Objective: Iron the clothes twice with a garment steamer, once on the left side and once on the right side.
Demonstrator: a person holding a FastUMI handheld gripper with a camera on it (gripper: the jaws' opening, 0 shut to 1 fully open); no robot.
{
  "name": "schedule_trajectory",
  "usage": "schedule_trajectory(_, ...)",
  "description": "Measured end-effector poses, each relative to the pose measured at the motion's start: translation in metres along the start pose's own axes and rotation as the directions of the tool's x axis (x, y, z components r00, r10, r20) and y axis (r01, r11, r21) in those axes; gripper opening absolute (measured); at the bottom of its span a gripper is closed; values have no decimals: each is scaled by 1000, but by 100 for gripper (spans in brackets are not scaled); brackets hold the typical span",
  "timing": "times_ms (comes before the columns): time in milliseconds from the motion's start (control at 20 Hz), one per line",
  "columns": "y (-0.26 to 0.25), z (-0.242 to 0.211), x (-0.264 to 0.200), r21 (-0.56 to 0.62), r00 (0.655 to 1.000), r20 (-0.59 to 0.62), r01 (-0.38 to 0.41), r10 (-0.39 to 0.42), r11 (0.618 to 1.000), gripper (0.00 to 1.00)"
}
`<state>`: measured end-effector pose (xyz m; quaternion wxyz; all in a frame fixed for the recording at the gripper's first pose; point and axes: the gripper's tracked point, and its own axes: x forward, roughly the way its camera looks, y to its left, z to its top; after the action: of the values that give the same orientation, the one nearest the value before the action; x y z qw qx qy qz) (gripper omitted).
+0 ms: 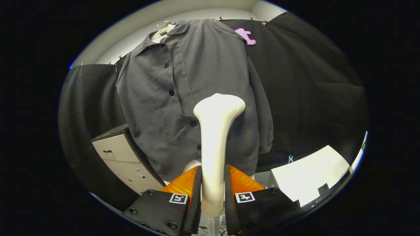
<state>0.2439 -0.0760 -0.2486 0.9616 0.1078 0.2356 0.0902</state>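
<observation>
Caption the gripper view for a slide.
Gripper shut on the white garment steamer, its head raised before the hanging grey shirt.

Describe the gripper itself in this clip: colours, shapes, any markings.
The gripper has two fingers with orange ribbed outer faces tapering toward the tips and black inner pads. Behind them sit black angular plates, each bearing a small square black-and-white marker near the front and round screw heads along the edges. No cable or sleeve can be made out.
</observation>
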Motion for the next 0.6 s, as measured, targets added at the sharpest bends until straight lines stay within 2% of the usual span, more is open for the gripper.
schedule_trajectory(600, -10, -46, -2, 7, 996, -83, 20, -19, 1000, 39)
